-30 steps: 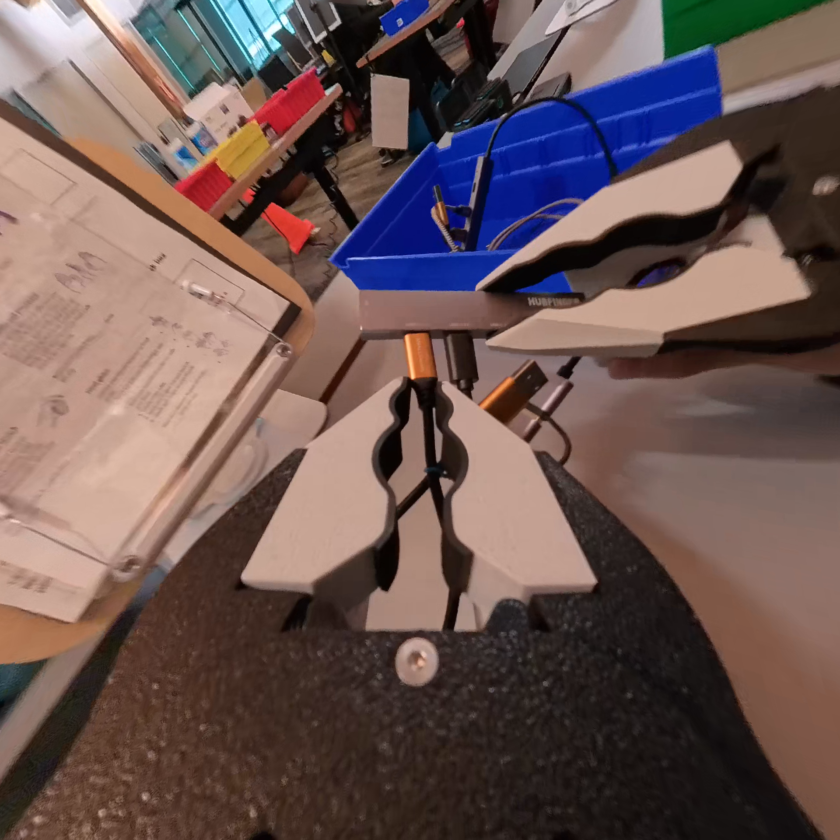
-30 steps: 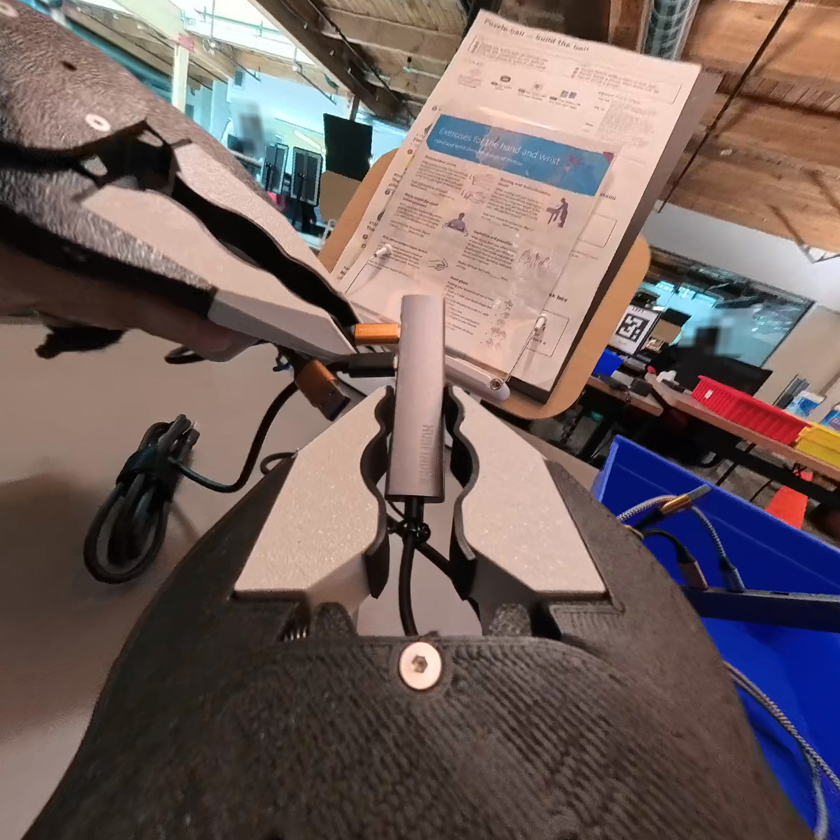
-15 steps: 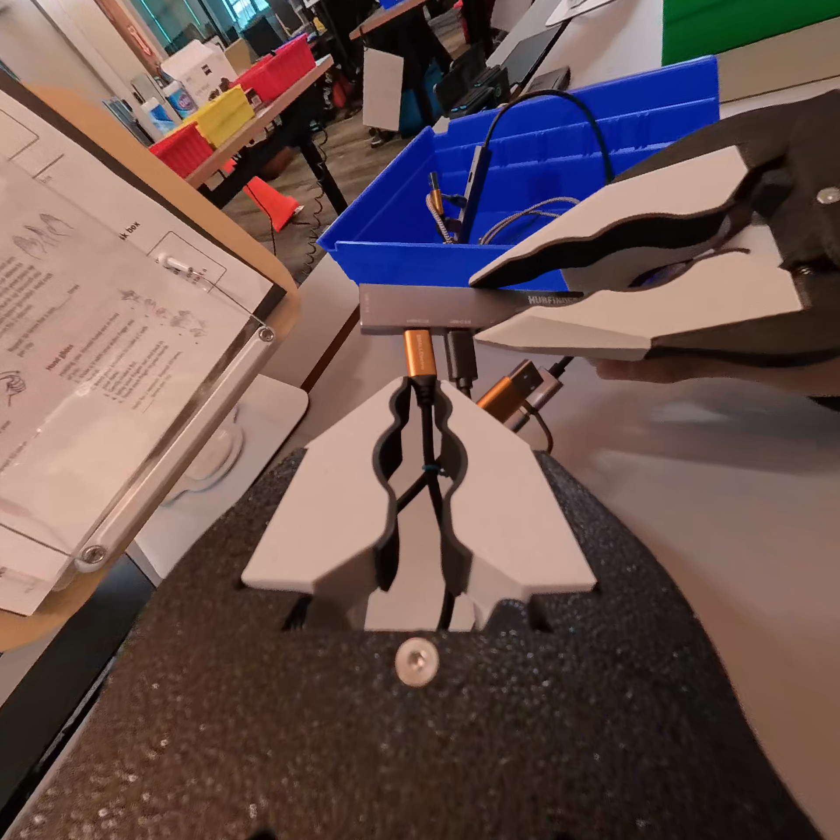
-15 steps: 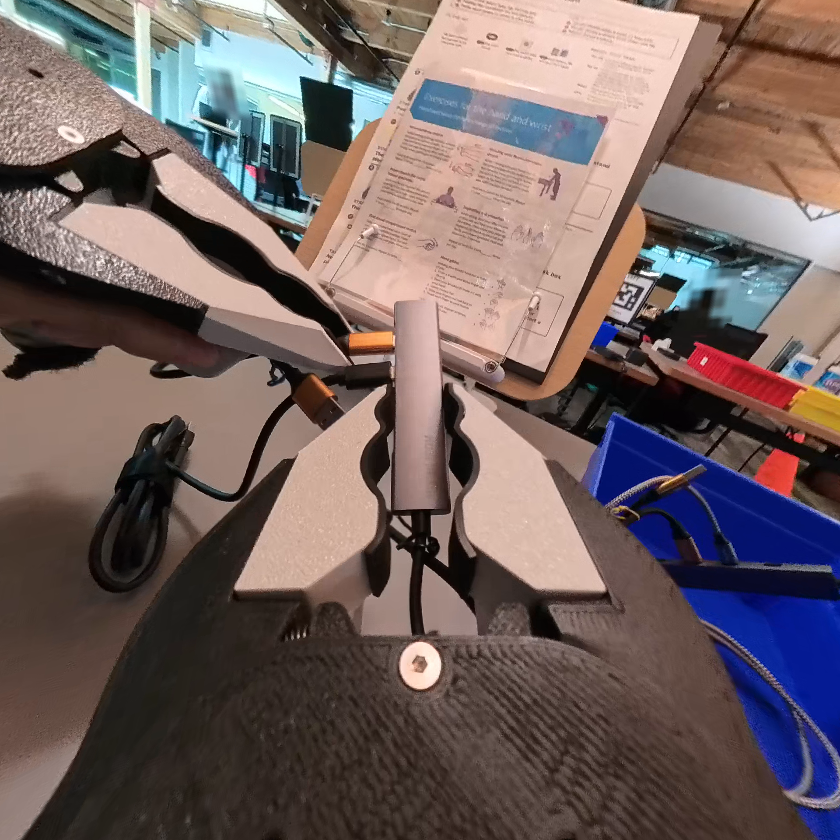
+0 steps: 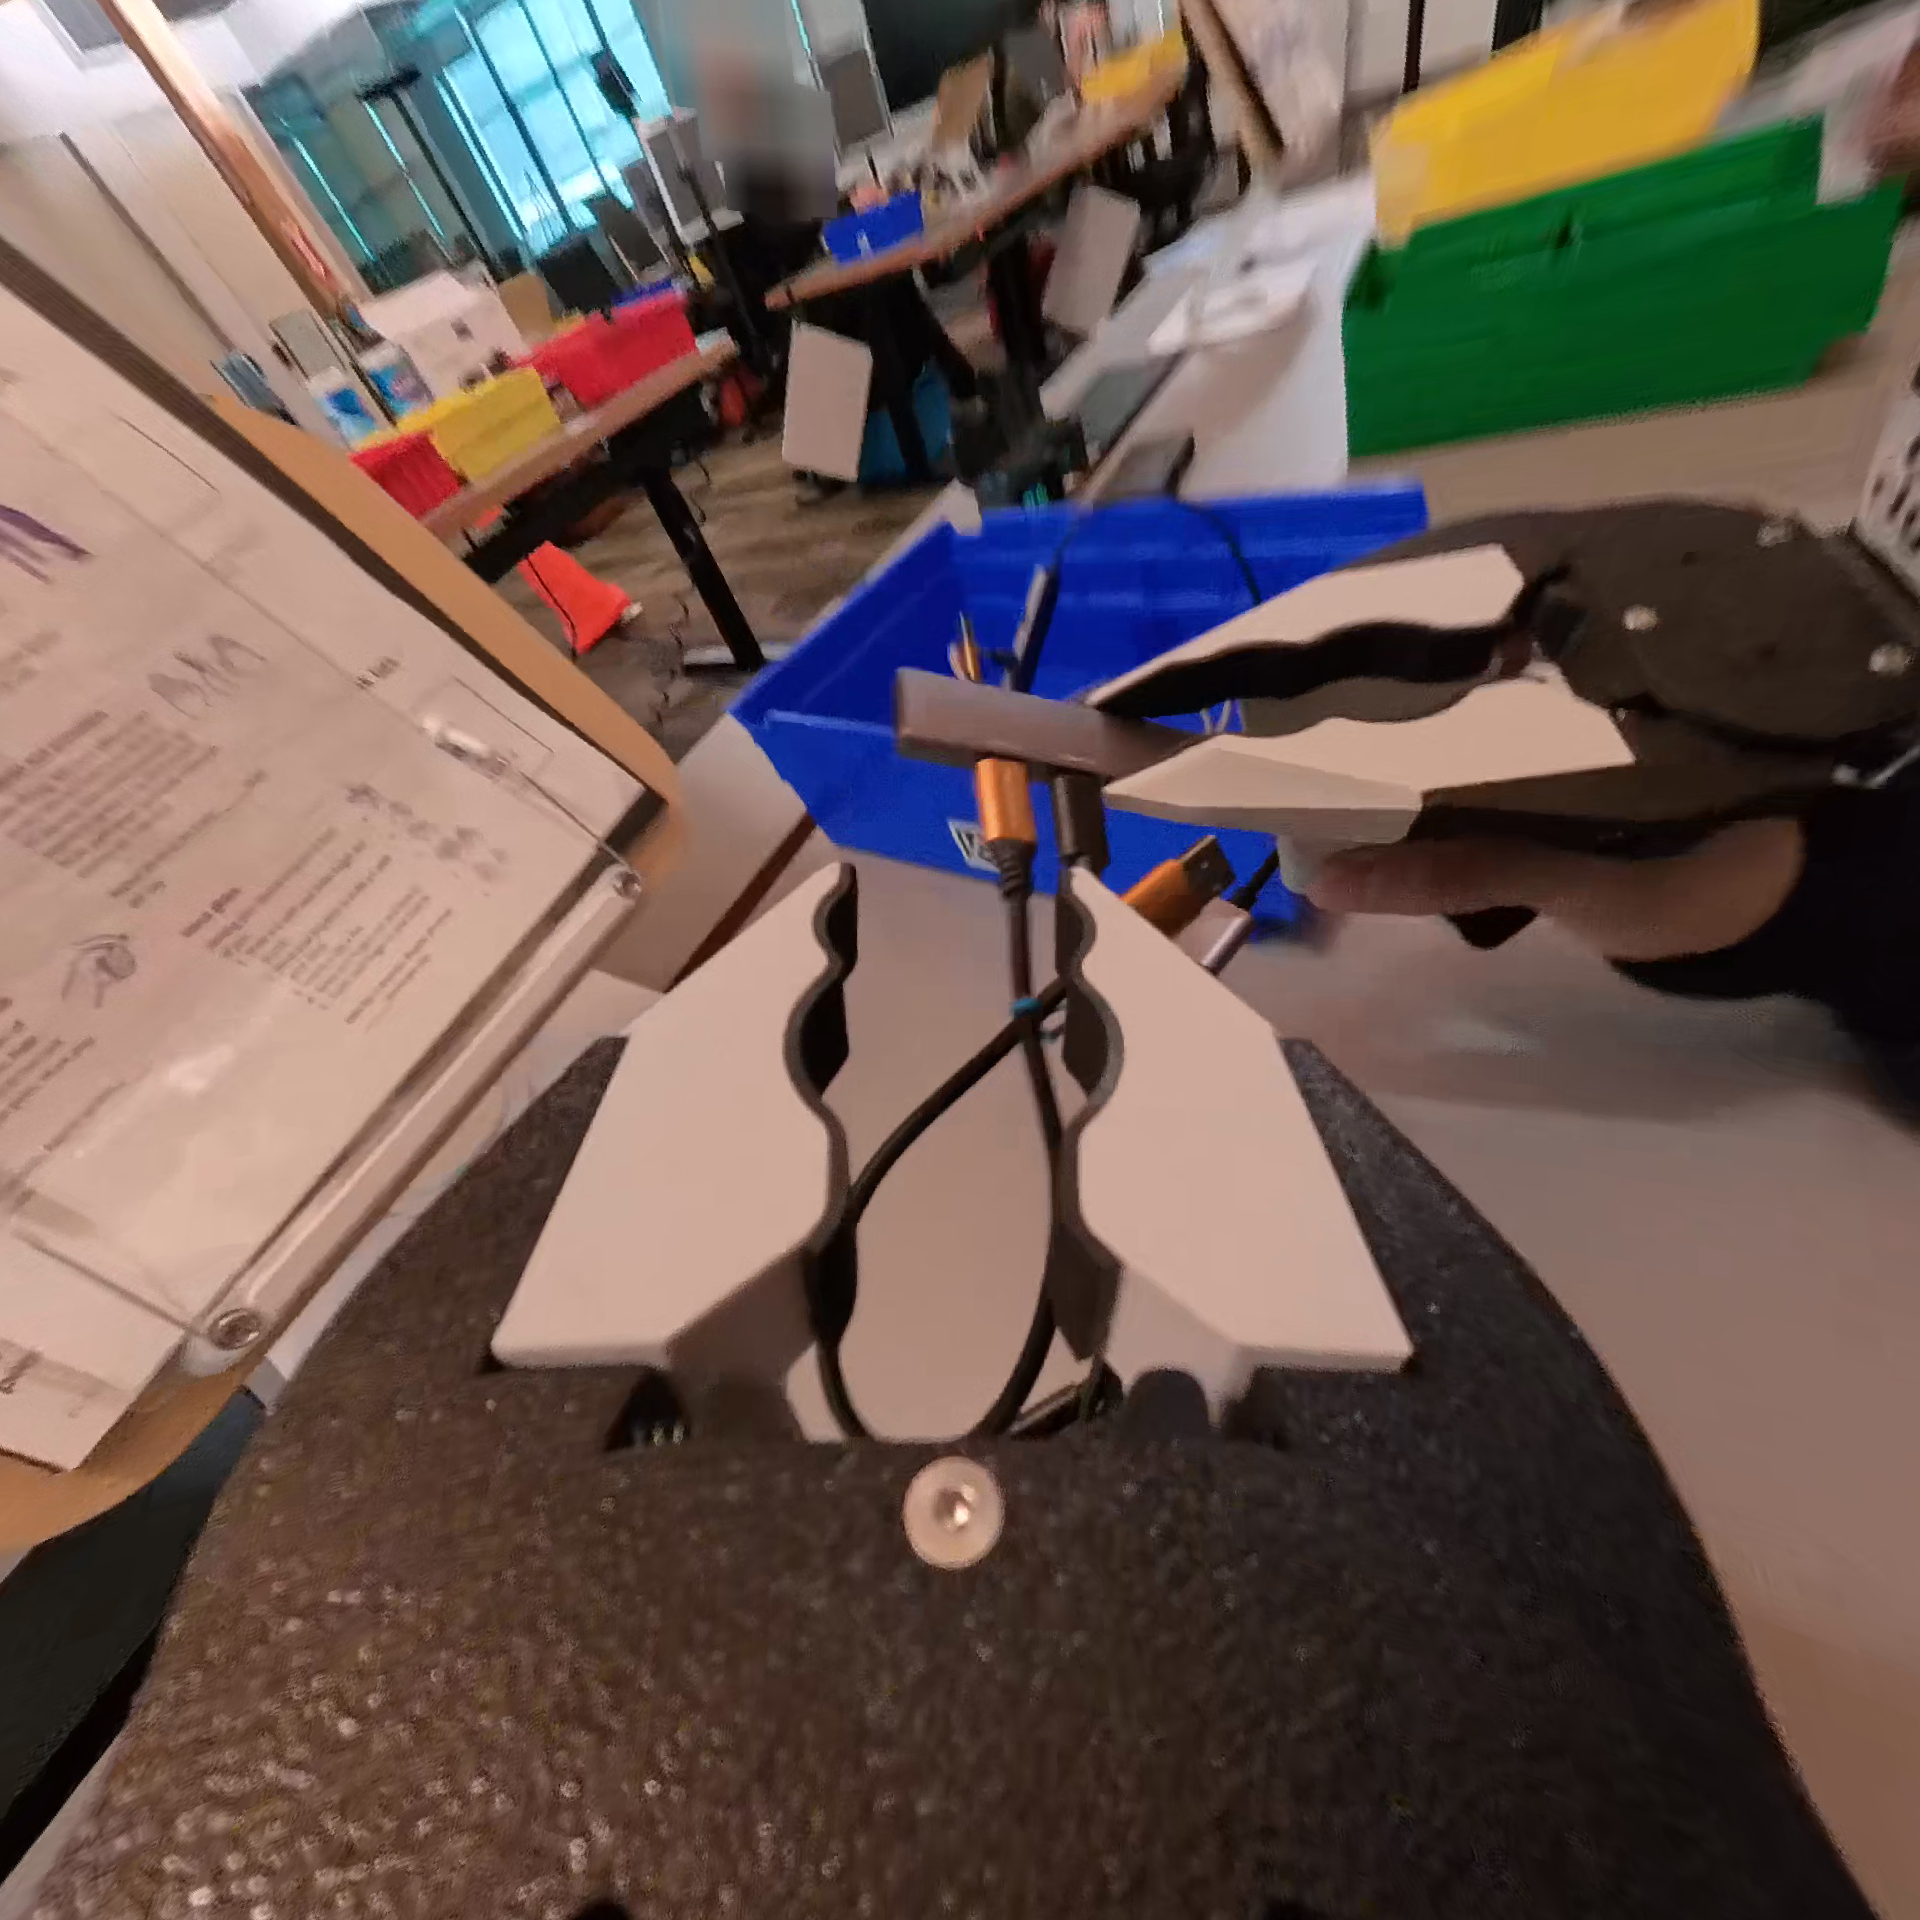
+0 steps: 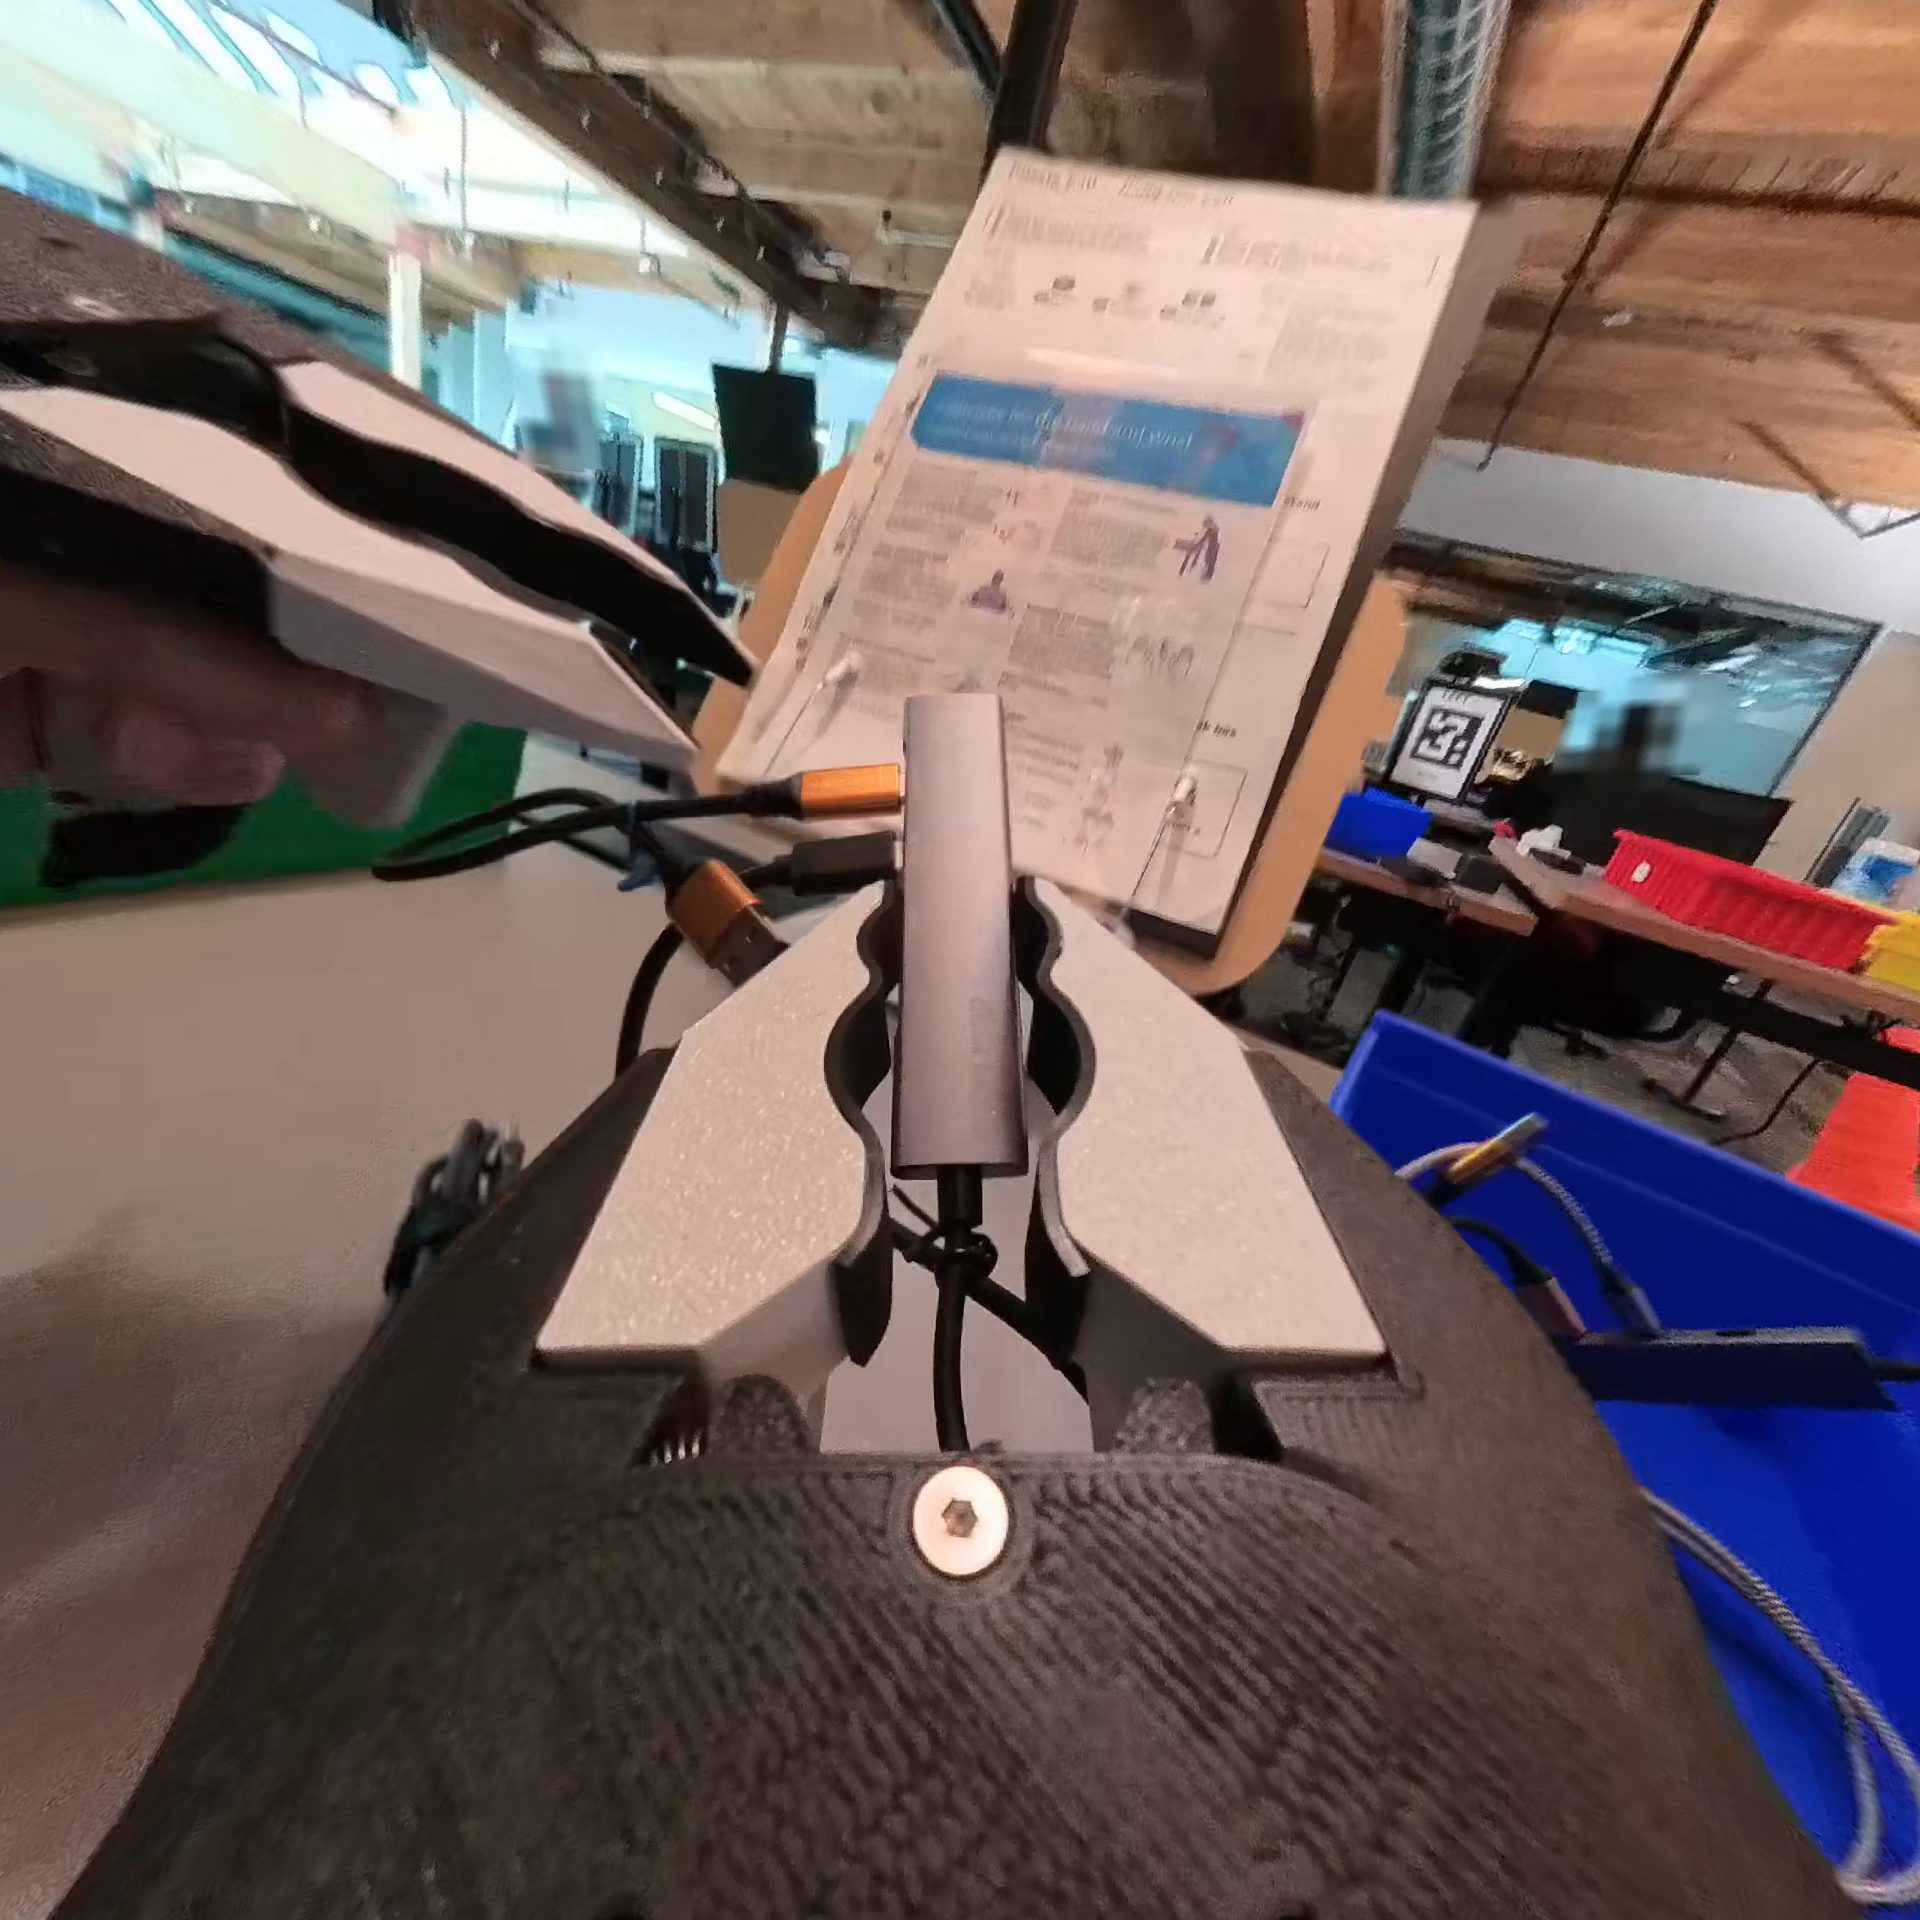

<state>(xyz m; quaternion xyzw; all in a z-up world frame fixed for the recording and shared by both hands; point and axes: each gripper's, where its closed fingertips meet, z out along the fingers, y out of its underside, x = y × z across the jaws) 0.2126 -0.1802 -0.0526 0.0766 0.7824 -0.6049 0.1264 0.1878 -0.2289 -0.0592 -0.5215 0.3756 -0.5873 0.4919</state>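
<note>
My right gripper (image 6: 956,894) is shut on a slim grey USB hub (image 6: 956,935) and holds it above the table. An orange plug (image 6: 847,790) and a black plug (image 6: 842,857) sit in the hub's side ports. A loose orange plug (image 6: 722,920) hangs just below them. My left gripper (image 5: 961,899) is open. The black cables (image 5: 1029,1049) run between its fingers, close to the right one, up to the orange plug (image 5: 1003,816) in the hub (image 5: 997,717). The right gripper (image 5: 1143,748) shows in the left wrist view. The left gripper (image 6: 717,712) shows in the right wrist view, off the plugs.
A blue bin (image 5: 862,769) with cables and another hub stands behind the hub, also at the right wrist view's right (image 6: 1766,1247). A tilted document stand (image 5: 260,883) is on the left. A green bin (image 5: 1610,281) sits farther back. A coiled black cable (image 6: 447,1195) lies on the table.
My left gripper has opened and let go of the orange plug's cable, then drawn back from the hub. The plug stays in the hub. The right gripper has lifted the hub slightly.
</note>
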